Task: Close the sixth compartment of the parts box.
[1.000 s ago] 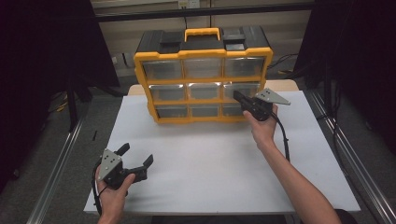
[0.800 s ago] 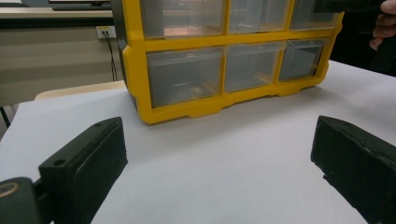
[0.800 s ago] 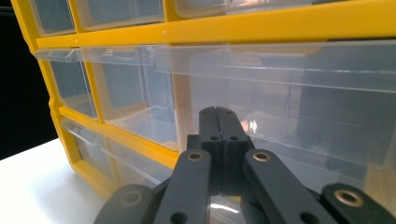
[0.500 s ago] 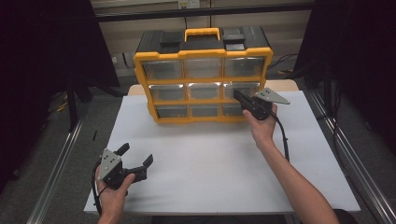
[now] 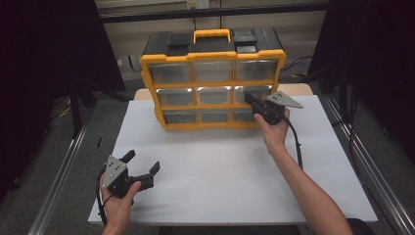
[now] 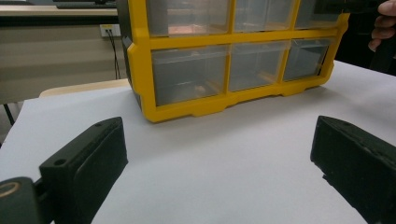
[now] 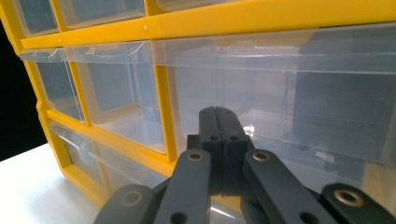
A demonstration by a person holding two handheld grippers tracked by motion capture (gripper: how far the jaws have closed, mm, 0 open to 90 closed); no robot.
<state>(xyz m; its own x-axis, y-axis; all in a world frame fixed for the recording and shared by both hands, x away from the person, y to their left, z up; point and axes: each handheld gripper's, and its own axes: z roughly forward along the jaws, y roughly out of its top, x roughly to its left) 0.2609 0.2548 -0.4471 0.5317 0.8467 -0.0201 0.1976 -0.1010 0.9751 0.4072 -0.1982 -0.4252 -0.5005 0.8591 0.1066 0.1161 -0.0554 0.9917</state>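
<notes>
Yellow-framed drawer cabinet with black top and yellow carry handle. Stands upright at far side of white desk, front facing near edge. Holds nine clear plastic drawers in three rows of three, all pushed in. Middle-row right drawer directly ahead of closed right tongs, tips at drawer front; contact not discernible.

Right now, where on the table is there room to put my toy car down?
The white table is bare across its middle, between the yellow plastic drawer cabinet and the left hand-held gripper. The near right corner, beside the person's forearm, is free too. It is crowded by the cabinet's right drawers, where the right hand-held gripper sits.
</notes>
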